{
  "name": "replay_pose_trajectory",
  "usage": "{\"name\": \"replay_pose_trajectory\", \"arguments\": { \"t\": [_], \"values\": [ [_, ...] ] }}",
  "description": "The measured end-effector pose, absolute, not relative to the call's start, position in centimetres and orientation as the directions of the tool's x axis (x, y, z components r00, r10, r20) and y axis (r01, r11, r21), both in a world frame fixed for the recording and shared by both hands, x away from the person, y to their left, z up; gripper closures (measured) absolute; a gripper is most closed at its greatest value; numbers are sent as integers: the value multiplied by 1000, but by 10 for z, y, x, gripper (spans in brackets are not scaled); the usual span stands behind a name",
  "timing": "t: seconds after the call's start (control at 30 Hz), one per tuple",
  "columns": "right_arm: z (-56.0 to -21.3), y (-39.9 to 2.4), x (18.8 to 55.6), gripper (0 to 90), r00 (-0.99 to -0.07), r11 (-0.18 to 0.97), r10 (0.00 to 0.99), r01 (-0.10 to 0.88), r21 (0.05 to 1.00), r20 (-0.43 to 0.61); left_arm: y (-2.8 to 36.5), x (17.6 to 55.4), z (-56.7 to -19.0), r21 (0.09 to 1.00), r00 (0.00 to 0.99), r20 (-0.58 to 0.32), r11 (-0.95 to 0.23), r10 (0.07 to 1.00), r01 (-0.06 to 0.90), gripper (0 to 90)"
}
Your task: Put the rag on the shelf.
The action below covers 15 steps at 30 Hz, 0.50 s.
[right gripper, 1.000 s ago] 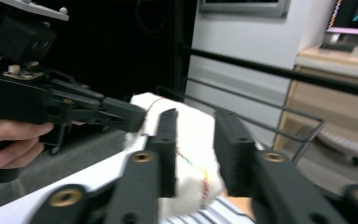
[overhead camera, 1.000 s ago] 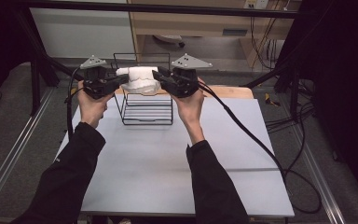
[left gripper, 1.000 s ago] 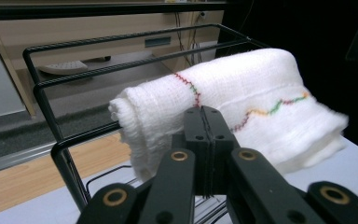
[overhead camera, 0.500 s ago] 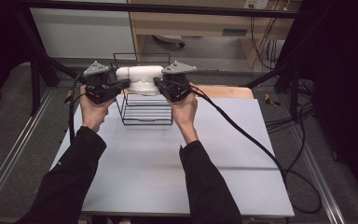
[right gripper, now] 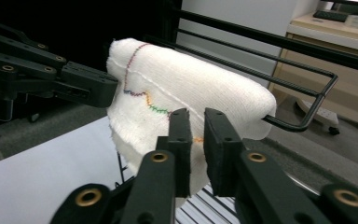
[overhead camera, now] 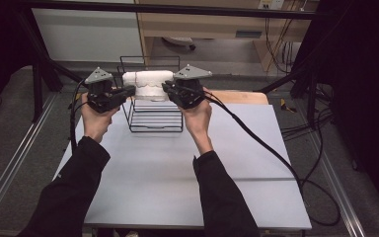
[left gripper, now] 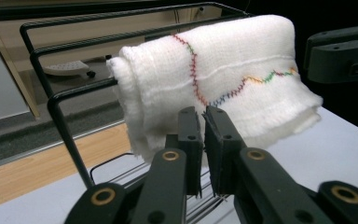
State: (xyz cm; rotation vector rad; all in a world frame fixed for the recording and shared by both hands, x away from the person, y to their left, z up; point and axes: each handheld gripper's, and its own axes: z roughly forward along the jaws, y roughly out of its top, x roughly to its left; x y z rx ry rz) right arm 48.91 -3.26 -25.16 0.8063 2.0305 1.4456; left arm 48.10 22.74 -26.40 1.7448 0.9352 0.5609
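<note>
Left gripper (overhead camera: 128,92), black with a grey three-cornered plate on top, is held up at the left end of the folded white knitted cloth with multicoloured zigzag stitching (overhead camera: 147,84). In the left gripper view its jaws (left gripper: 204,135) are nearly together with a thin slit between, tips just below the cloth's (left gripper: 219,79) lower edge; nothing visibly pinched, so it reads as clenched and empty.

The cloth hangs draped over the top bars of the black wire rack (overhead camera: 154,116), which stands at the far middle of the pale grey surface (overhead camera: 177,182). Cloth folds down on the near side of the rack's top rail (left gripper: 79,93); its bottom edge is clear of the surface.

Right gripper (overhead camera: 167,89), same black build, sits at the cloth's right end. In the right gripper view its jaws (right gripper: 196,140) stand slightly apart, a narrow gap, in front of the cloth (right gripper: 186,88); I cannot tell whether any fabric is caught between them. The left gripper (right gripper: 81,84) shows at the cloth's far end there.

Black cable (overhead camera: 256,138) trails from the right gripper off the surface's right edge.
</note>
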Motion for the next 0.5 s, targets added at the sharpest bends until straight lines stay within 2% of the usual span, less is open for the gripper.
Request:
{"name": "replay_pose_trajectory", "arguments": {
  "t": [0.13, 0.5],
  "values": [
    [-249, -41, 483, 700, -705, 244, 708, 192, 950, -39, 232, 472, -268, 924, 597, -60, -181, 800, 336, 775],
    [-260, -77, 463, 443, -729, 219, 684, 258, 941, 41, 243, 452, -303, 896, 624, -43, -247, 780, 370, 467]
  ]
}}
